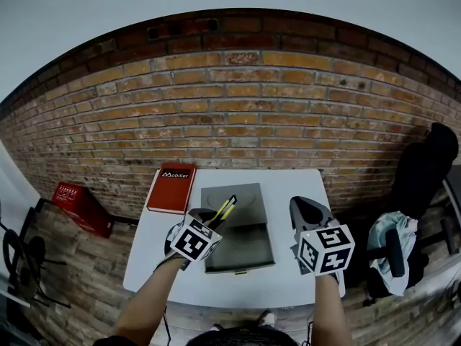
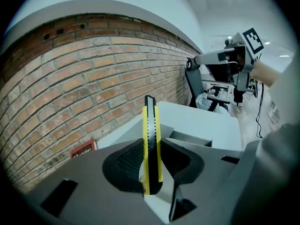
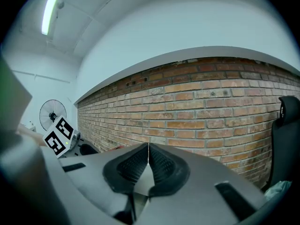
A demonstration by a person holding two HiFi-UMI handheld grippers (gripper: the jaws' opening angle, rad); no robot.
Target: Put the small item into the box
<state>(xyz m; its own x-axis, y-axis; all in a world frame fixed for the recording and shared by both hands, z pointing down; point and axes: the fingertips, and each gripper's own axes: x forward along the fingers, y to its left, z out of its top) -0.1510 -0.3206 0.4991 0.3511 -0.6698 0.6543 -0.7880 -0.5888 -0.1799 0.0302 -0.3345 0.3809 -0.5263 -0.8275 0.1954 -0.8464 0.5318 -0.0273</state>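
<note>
Your left gripper (image 2: 152, 172) clamps the yellow utility knife (image 2: 151, 135) between its pads, blade end up, over the left side of the open grey box (image 1: 241, 251) on the white table (image 1: 295, 193). Pickup looks done; lowering and release remain. Your right gripper (image 3: 148, 165) hangs closed and empty beside the box.

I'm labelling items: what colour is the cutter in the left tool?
The cutter is yellow with a black middle; clearest in the left gripper view.

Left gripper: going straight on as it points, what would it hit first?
Probably the grey box: the left gripper, holding a yellow knife, tilts down toward it, though depth is unclear.
</note>
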